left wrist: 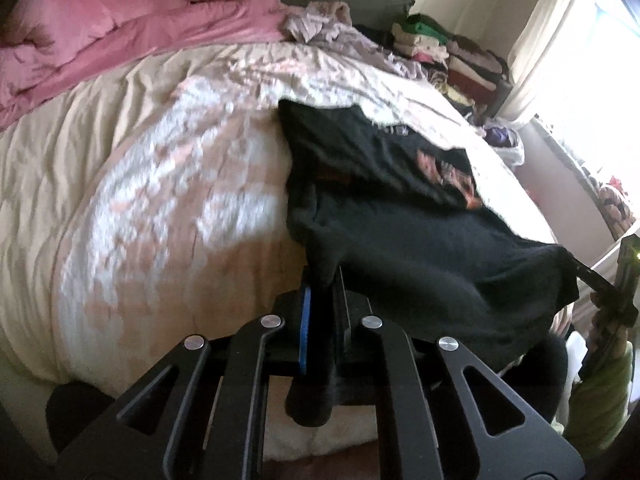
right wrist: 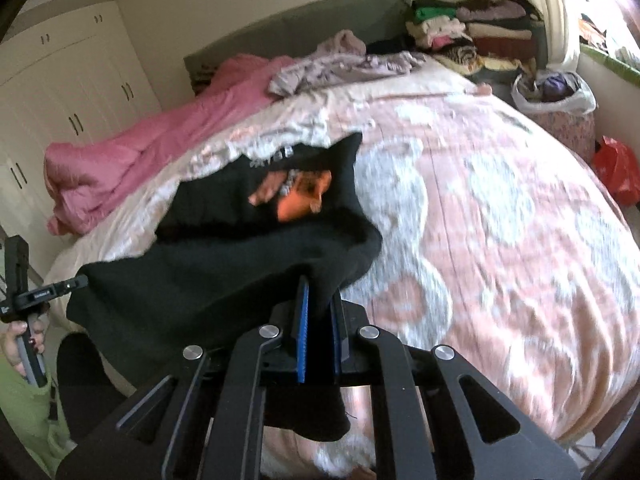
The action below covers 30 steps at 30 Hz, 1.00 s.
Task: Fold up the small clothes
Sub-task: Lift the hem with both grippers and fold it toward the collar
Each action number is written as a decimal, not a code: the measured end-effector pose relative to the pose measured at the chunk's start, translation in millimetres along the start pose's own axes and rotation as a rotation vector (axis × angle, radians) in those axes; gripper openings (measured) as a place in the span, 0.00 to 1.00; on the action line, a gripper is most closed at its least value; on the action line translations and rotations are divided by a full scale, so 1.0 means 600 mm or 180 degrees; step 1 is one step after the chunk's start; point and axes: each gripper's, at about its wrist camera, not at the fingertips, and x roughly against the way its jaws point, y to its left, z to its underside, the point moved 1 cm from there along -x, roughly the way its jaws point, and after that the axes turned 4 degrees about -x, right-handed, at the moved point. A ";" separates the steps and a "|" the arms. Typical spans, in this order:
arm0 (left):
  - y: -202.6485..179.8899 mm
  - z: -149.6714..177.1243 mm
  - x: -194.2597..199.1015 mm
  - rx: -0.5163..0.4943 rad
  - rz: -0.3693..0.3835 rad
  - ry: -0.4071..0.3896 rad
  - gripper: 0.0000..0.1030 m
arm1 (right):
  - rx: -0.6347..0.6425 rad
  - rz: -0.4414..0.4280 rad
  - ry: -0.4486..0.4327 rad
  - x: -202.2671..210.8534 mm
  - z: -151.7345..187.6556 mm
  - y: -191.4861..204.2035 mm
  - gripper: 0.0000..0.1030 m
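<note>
A black T-shirt [left wrist: 400, 208] with an orange print lies partly on the bed, its near hem lifted off the cover. My left gripper [left wrist: 322, 280] is shut on the hem's left corner, black cloth pinched between its blue pads. In the right wrist view the same black T-shirt [right wrist: 224, 256] stretches across, and my right gripper [right wrist: 320, 292] is shut on its right corner, cloth hanging down behind the pads. Each view shows the other gripper at the far end of the hem: the right gripper [left wrist: 588, 276] and the left gripper [right wrist: 76, 282].
The bed [right wrist: 500, 220] has a pink-and-white patterned cover. A pink duvet [left wrist: 120, 36] and a crumpled lilac garment [right wrist: 340, 64] lie at its far end. Stacks of folded clothes [right wrist: 472, 32] stand by the headboard. A laundry basket [right wrist: 560, 100] and a red bag [right wrist: 616, 168] sit on the right.
</note>
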 end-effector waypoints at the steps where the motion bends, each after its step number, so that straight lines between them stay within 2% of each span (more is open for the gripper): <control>1: -0.001 -0.009 0.001 0.0004 -0.0004 -0.0036 0.03 | -0.0005 -0.0006 -0.0031 -0.002 -0.009 0.001 0.08; 6: -0.001 -0.058 -0.007 0.0080 -0.0070 -0.0191 0.03 | 0.0000 0.0012 -0.0202 -0.017 -0.057 0.006 0.08; 13: -0.009 -0.102 -0.024 0.0079 -0.0123 -0.0290 0.03 | -0.0123 0.0047 -0.0305 -0.046 -0.107 -0.010 0.08; 30: -0.005 -0.183 -0.084 0.0084 -0.0338 -0.0402 0.03 | -0.0203 0.0199 -0.0333 -0.134 -0.187 -0.018 0.08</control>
